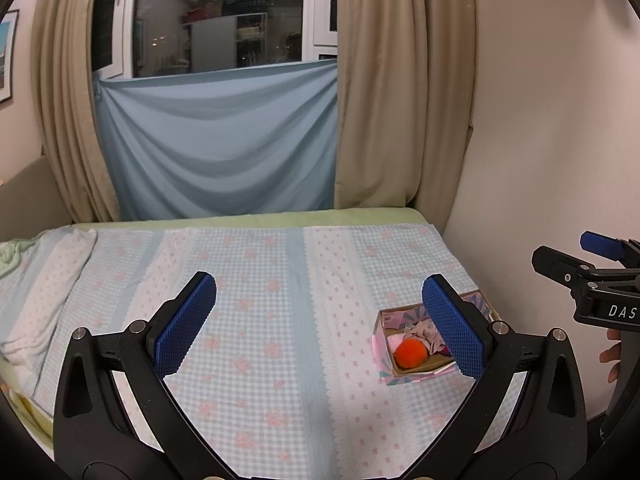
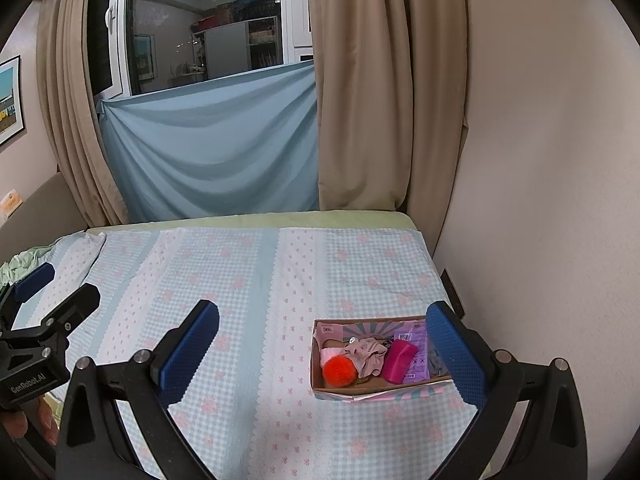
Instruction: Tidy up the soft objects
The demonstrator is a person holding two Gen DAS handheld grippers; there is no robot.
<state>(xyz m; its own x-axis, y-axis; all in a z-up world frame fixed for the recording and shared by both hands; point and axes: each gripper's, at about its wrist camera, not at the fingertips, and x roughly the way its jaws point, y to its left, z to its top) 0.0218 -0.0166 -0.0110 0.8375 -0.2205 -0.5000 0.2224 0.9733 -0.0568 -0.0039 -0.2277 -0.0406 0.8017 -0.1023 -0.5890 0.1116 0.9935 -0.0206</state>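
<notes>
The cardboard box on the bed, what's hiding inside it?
Inside the box sit a fluffy orange pompom, a crumpled beige cloth, a magenta piece and a purple packet. Whatever lies underneath them is covered, and the right tool's finger hides the far corner.

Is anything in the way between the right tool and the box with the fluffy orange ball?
Nothing visible is. The right tool is open above the bedspread, and only bare bedspread lies before the box. The orange ball sits uncovered at the box's left end.
</notes>
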